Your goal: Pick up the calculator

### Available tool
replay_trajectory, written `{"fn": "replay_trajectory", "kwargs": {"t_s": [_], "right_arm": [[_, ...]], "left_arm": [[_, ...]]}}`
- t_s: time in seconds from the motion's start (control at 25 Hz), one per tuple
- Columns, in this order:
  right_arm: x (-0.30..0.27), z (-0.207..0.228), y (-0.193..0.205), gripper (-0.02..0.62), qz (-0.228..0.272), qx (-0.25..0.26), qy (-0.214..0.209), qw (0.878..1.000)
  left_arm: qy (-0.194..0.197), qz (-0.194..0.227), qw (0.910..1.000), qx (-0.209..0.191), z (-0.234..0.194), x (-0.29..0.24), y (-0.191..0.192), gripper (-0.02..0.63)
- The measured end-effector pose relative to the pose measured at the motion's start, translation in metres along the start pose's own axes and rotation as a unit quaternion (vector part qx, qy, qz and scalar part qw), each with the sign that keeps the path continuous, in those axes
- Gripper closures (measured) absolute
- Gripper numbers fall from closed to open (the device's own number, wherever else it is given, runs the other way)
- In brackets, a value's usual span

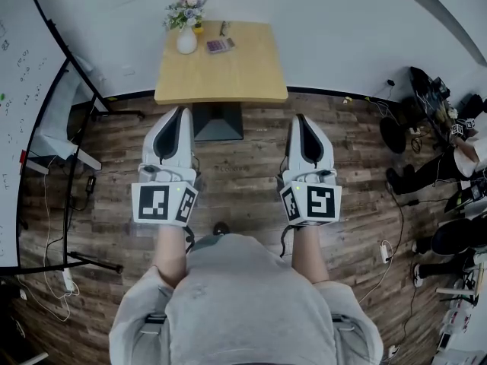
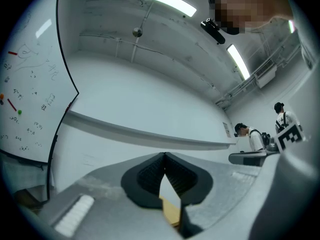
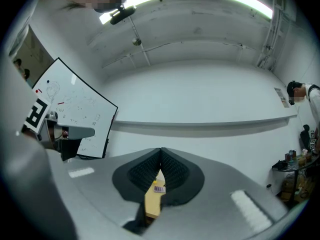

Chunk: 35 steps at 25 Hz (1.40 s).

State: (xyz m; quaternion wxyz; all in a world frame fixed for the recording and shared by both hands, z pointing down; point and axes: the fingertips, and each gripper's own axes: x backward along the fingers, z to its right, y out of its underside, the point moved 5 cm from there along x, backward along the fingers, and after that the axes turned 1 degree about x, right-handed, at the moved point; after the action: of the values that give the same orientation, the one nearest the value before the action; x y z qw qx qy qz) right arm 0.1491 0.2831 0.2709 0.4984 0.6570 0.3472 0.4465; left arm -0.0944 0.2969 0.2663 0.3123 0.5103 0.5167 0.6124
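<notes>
A small purple calculator [image 1: 219,46] lies at the far side of a square wooden table [image 1: 243,78], next to a white vase of flowers [image 1: 186,23]. Through the right gripper's jaws the calculator [image 3: 159,189] shows small on the table [image 3: 152,203]. My left gripper [image 1: 183,112] and right gripper [image 1: 299,119] are held side by side over the wooden floor, short of the table's near edge. Both are shut with nothing between the jaws. In the left gripper view only a sliver of the table [image 2: 171,211] shows through the left gripper [image 2: 164,156].
A whiteboard on a wheeled stand [image 1: 30,128] stands at the left. A dark pen-like item [image 1: 223,28] lies near the calculator. Cables, bags and seated people [image 1: 456,150] crowd the right side. The table's dark base [image 1: 218,120] sits on the floor between the grippers.
</notes>
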Motion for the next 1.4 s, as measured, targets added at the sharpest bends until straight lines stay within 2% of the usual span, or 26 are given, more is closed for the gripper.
{"fn": "replay_trajectory", "kwargs": {"t_s": [0.32,0.68,0.92,1.4], "right_arm": [[-0.03,-0.001,0.011,0.595,-0.002,0.001,0.006,1.0],[-0.044,-0.005,0.02,0.595,-0.011,-0.003,0.013,1.0],[-0.058,-0.004,0.026,0.595,-0.02,0.004,0.016,1.0],[-0.121,0.001,0.038,0.595,-0.015,0.003,-0.014,1.0]], "left_arm": [[0.012,-0.001,0.9999,0.003,-0.02,-0.028,0.01,0.601],[0.012,-0.013,0.9998,0.007,-0.038,-0.035,0.02,0.601],[-0.001,-0.016,0.9997,0.016,-0.054,-0.037,0.028,0.6],[-0.025,-0.012,0.9996,0.009,-0.083,-0.079,0.037,0.601]]}}
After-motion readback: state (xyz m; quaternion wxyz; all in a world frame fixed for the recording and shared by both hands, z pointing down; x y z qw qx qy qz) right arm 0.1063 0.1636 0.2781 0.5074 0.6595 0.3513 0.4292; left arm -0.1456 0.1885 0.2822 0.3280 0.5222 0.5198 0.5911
